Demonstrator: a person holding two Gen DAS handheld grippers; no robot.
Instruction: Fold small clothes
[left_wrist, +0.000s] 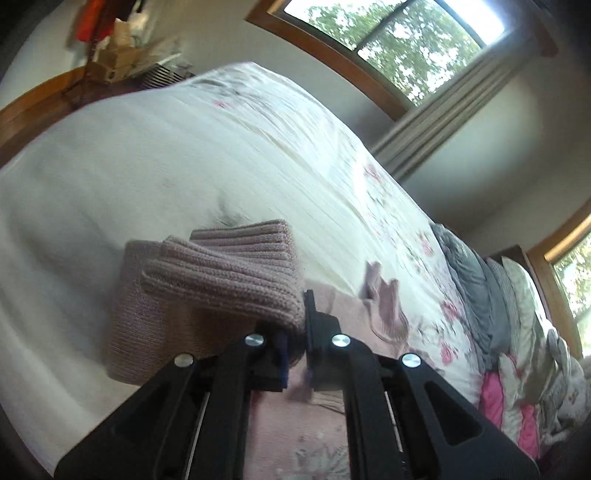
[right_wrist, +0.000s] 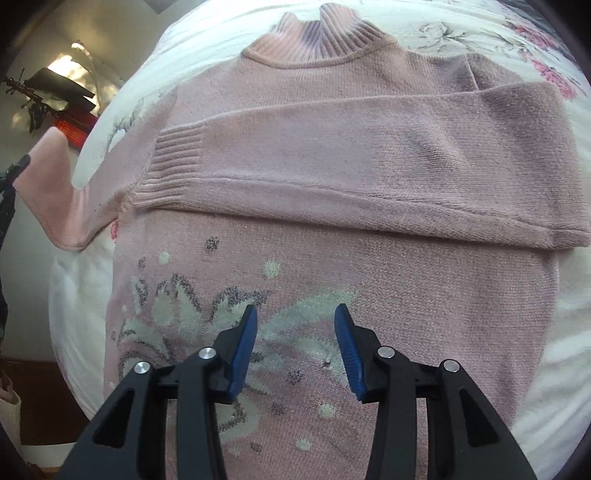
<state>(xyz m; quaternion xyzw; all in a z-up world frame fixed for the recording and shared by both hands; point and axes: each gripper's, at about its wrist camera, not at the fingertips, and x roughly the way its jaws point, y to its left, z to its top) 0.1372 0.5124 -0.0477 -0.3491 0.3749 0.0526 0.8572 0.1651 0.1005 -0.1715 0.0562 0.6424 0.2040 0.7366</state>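
Note:
A small pink knitted sweater (right_wrist: 369, 177) lies spread on the bed, ribbed collar at the far end, grey-and-white flower pattern on its near part. One sleeve is folded across the chest, its ribbed cuff (right_wrist: 173, 162) at the left. My right gripper (right_wrist: 295, 332) hovers open above the flower pattern, nothing between its blue pads. In the left wrist view my left gripper (left_wrist: 295, 332) is shut on the other sleeve's ribbed cuff (left_wrist: 229, 273), lifted off the bed. That lifted sleeve (right_wrist: 55, 188) shows at the left edge of the right wrist view.
The bed carries a white bedspread (left_wrist: 184, 158) with pink flowers. Grey and pink pillows (left_wrist: 498, 314) are piled at the right. A window with curtains (left_wrist: 406, 40) is behind the bed, and a wooden shelf with clutter (left_wrist: 122, 51) stands at the far left.

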